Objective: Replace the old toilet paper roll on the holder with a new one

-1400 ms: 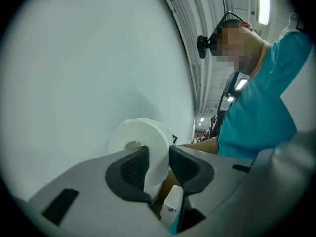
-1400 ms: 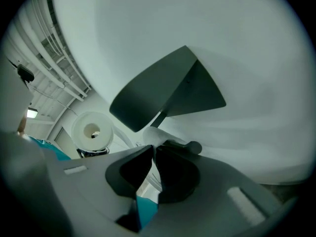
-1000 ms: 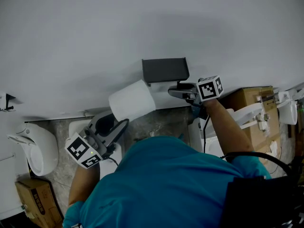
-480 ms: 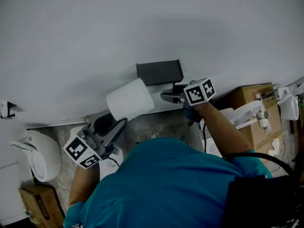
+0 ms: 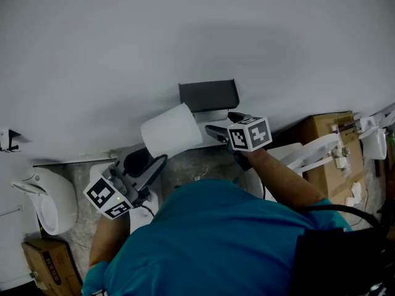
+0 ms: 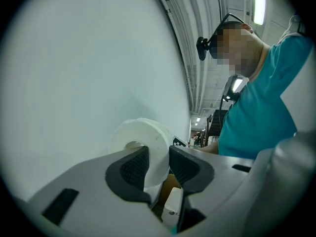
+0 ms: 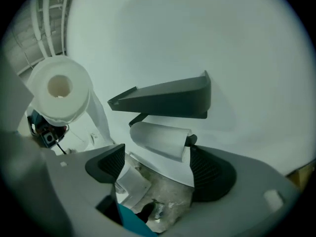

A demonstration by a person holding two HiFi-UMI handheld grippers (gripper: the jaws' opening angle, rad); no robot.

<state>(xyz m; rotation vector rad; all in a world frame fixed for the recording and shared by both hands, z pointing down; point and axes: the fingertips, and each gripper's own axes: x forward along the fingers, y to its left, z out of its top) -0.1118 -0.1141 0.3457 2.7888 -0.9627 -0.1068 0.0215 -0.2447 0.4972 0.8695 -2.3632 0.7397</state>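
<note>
Wall [image 5: 185, 29]: plain pale grey, fills most of the head view.

Holder [image 5: 208, 94]: dark, flat shelf on top, fixed to the wall.

New roll [image 5: 171, 130]: full, white, held up just left of the holder and close to the wall. The left gripper [image 6: 157, 158] is clamped on it, one pad inside the core and the other on the outer face, pinching the paper wall between them.

Old roll [image 7: 159, 138]: thin, nearly spent, on the bar under the holder's shelf, with a loose sheet hanging below it.

Right gripper [image 7: 157, 163]: jaws wide apart, tilted down toward the old roll. The roll lies ahead of the pads, roughly in line with the gap. Neither pad presses on it.

Step in hand, as I judge it: taking the old roll off. Swap not yet started.

Next move calls for easing the open jaws around the old roll, closing on it and drawing it off the bar's free end. The new roll waits clear on the left.

Against a second ago: the right gripper sat level at the holder's right side. It now lies lower and further left, nose dipped, and its jaws have just been opening with nothing gripped. Left gripper and new roll are much where they were.
</note>
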